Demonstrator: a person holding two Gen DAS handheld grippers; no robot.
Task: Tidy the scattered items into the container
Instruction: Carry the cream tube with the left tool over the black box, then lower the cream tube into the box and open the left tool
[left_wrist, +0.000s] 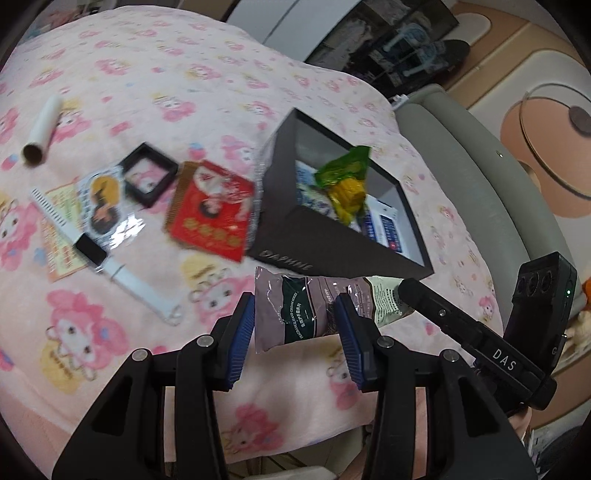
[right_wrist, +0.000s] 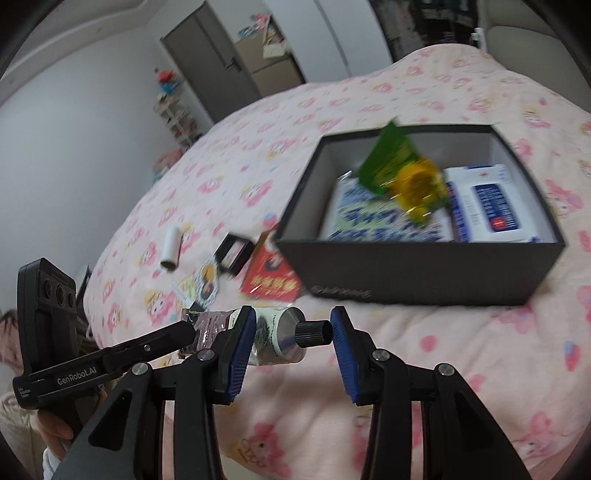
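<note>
Both claws grip one hand cream tube (left_wrist: 314, 310): left claw (left_wrist: 297, 332) its pouch, right claw (right_wrist: 293, 332) its cap end; black box (left_wrist: 332, 251) reads "DAPHNE"

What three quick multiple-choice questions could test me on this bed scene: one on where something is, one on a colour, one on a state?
1. Where does the green and yellow snack packet lie?
A. inside the dark box
B. beside the cardboard roll
C. on the floor

2. What colour is the strap of the watch?
A. red
B. white
C. green

3. How is the hand cream tube kept?
A. flat on the blanket
B. inside the box
C. held by both tools

Answers: 1 A, it rests on the packs in the box. 2 B, the strap is plainly white. 3 C, the left tool grips its flat end and the right tool its cap end.
</note>
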